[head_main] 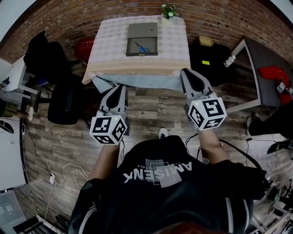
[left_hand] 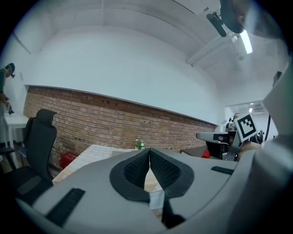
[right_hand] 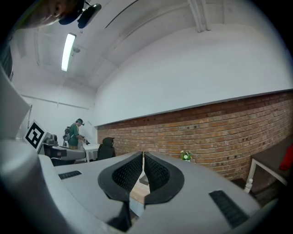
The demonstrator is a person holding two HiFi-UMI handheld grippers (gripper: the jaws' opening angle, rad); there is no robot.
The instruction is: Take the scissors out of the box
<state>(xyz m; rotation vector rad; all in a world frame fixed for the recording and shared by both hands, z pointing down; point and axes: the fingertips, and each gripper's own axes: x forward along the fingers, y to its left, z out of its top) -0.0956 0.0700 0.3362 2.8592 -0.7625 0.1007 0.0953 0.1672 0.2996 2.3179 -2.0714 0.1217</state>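
The grey box (head_main: 132,45) lies open on the cloth-covered table (head_main: 110,45) ahead, its lid (head_main: 143,29) folded back toward the wall. Blue-handled scissors (head_main: 143,48) lie inside the box. My left gripper (head_main: 121,87) is held over the floor short of the table's near edge, its jaws shut with nothing between them. My right gripper (head_main: 187,72) reaches the table's near right corner, shut and empty too. In the left gripper view the pads (left_hand: 137,170) meet at the tips of the left gripper (left_hand: 149,153). The right gripper (right_hand: 143,157) shows the same in its own view.
A small potted plant (head_main: 169,11) stands at the table's far edge by the brick wall. A black office chair (head_main: 64,103) and a red object (head_main: 84,48) are to the left. A black case (head_main: 208,57) and a grey table (head_main: 265,59) stand to the right.
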